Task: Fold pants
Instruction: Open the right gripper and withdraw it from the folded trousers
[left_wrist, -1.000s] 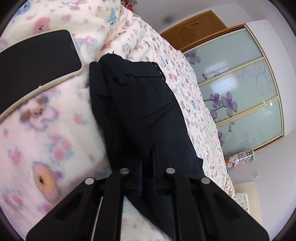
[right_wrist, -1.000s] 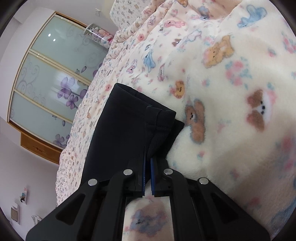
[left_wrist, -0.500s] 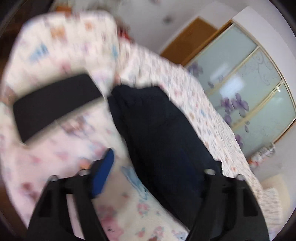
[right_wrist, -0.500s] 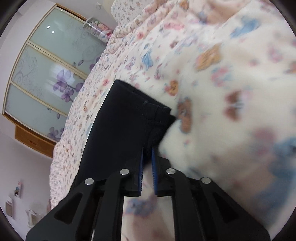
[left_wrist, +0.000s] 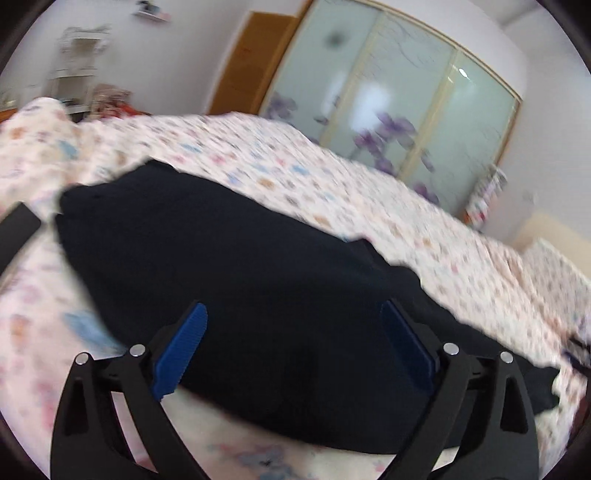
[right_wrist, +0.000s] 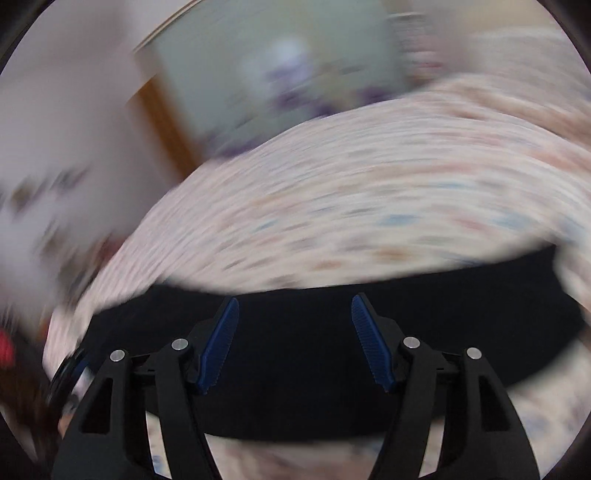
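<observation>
Now that both grippers have let go, the left gripper (left_wrist: 291, 350) and right gripper (right_wrist: 295, 343) opening with nothing pinched, the dark navy fabric pants (left_wrist: 240, 295) lie doubled over on the floral-print bedspread (left_wrist: 332, 177), so that fold looks done.

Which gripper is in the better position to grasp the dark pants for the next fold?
Left, probably: the left gripper hangs opening over the pants in a sharper view. The right gripper view is badly blurred.

A floral bedspread (left_wrist: 369, 192) stretches ahead of the claw and to both its sides. Beyond it, far ahead and to the right, stands a wardrobe with frosted glass doors (left_wrist: 399, 92) printed with purple flowers. A black phone (left_wrist: 16, 230) lies at far left.
</observation>
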